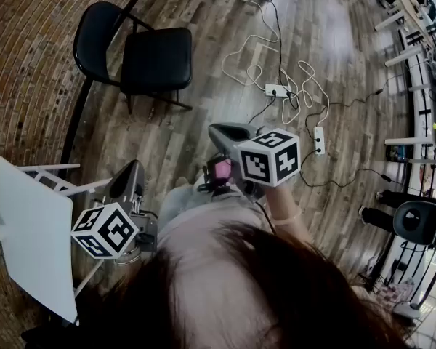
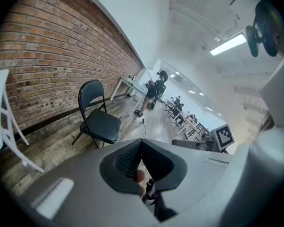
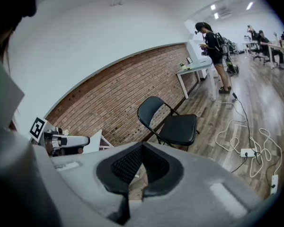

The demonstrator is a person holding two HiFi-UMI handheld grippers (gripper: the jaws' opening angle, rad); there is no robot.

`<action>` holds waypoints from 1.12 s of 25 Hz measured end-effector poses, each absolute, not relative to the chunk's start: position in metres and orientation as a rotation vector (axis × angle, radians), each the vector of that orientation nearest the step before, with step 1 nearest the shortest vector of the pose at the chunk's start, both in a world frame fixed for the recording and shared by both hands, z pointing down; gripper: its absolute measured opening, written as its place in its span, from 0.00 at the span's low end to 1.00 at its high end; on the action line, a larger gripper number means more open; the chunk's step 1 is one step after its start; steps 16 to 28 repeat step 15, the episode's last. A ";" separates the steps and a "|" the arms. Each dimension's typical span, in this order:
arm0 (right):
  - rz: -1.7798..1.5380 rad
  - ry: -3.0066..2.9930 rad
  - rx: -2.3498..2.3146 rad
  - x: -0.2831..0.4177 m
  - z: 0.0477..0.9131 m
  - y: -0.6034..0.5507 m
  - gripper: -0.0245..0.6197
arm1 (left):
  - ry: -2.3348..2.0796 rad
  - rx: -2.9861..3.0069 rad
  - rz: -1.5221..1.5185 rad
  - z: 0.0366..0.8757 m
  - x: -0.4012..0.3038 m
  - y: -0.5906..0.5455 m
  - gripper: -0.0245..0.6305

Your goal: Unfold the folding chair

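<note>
Ahead of both tongs and well apart from them, we find the folding chair point(image 1: 142, 53) standing already opened out on the plank floor point(image 1: 203, 20), close to the brick wall point(image 1: 29, 64). It is black all over: a smooth, slightly glossy padded seat with rounded corners, a rounded backrest of the same finish, and thin dark tubular legs that cross at the sides. The left tongs point(image 2: 142, 145) are closed, their ribbed dark pads meeting in a narrow line inside a grey, matte housing, with nothing gripped. The right tongs point(image 3: 142, 148) are likewise closed and empty, pads together. From the left tongs the chair sits beyond the tips and off to their left; from the right tongs it sits beyond the tips and a little to their right. Neither pair touches it. We see the chair upright, its long axis running from the floor up through the backrest, with the seat lying level. The backrest is on the brick wall side and the front edge of the seat points away from the wall, toward the open floor where white cables point(image 1: 240, 57) loop around a white power strip point(image 1: 277, 90). Just beside the left tongs, on their outer side, stands a white bench point(image 1: 29, 246) with a flat smooth top and a thin white frame.
</note>
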State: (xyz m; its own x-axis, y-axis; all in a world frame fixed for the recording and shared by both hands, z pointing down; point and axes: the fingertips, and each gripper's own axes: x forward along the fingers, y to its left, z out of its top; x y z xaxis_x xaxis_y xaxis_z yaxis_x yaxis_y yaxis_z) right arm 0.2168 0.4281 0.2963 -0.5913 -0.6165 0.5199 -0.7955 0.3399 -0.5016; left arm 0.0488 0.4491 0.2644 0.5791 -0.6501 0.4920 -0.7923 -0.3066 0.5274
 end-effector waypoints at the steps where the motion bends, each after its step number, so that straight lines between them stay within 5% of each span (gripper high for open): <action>1: 1.097 -2.363 1.281 0.218 0.297 0.428 0.03 | -1.141 2.047 0.242 0.265 0.050 0.449 0.03; 28: 1.115 -2.333 1.305 0.224 0.303 0.423 0.03 | -1.027 2.071 0.143 0.258 0.067 0.445 0.03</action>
